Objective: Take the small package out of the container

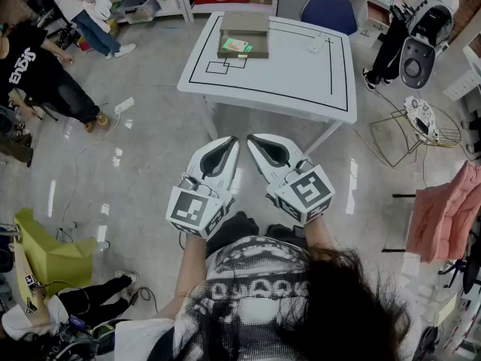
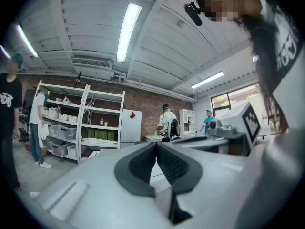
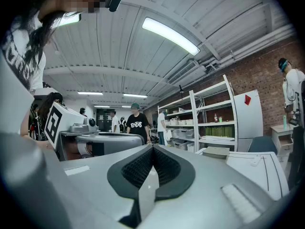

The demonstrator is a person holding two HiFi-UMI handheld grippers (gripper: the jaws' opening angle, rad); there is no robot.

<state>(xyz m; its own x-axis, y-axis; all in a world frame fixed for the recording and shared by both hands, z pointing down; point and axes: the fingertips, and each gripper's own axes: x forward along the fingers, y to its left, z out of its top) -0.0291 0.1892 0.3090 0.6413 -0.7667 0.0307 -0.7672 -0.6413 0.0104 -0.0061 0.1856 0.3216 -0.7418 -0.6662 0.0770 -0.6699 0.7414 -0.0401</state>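
An olive container [image 1: 242, 42] with its lid raised stands at the far side of the white table [image 1: 301, 81]. The small green and white package [image 1: 236, 46] lies inside it. I hold both grippers side by side close to my body, well short of the table, pointing level. The left gripper [image 1: 234, 143] is shut with nothing between its pads, and so is the right gripper [image 1: 252, 138]. In the left gripper view the left gripper [image 2: 157, 144] shows its dark pads pressed together. In the right gripper view the right gripper [image 3: 152, 147] looks the same, with the container [image 3: 217, 151] beyond it.
Black lines mark the tabletop, and a small white object [image 1: 316, 45] lies near its far right. A blue chair [image 1: 328, 10] stands behind the table. A wire stool [image 1: 421, 126] and pink cloth [image 1: 447, 213] are at right. People [image 1: 45, 74] stand at left near shelves.
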